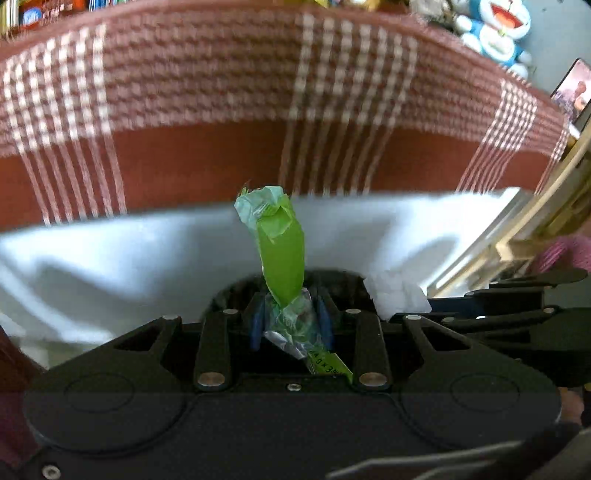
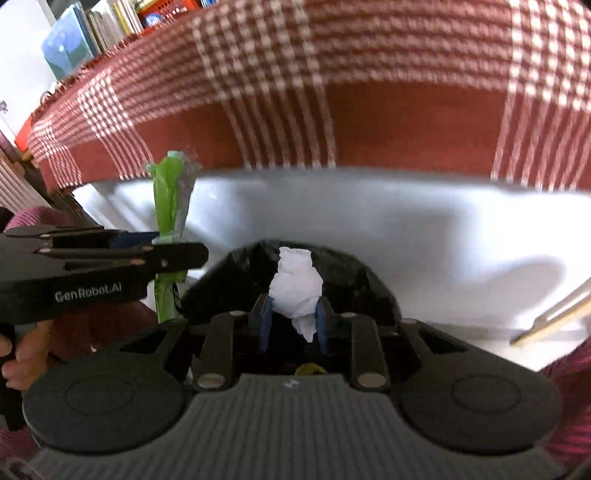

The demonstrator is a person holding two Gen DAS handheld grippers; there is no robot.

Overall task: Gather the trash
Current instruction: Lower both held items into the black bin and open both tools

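My left gripper [image 1: 291, 321] is shut on a green plastic wrapper [image 1: 282, 251] that sticks up from between the blue pads; the same wrapper [image 2: 168, 206] shows in the right wrist view, with the left gripper [image 2: 162, 251] side-on. My right gripper [image 2: 293, 321] is shut on a crumpled white tissue [image 2: 295, 284], which also shows at the right of the left wrist view [image 1: 397, 297]. Both grippers hang over a bin lined with a black bag [image 2: 343, 273], its dark opening [image 1: 236, 291] just below the fingers.
A table with a red checked cloth [image 2: 369, 92] fills the upper view. Below it lies a white surface [image 2: 443, 240]. Light wooden bars [image 1: 535, 229] stand at the right. A hand [image 2: 22, 354] holds the left gripper. Books [image 2: 92, 33] and a blue plush toy [image 1: 495, 29] sit behind.
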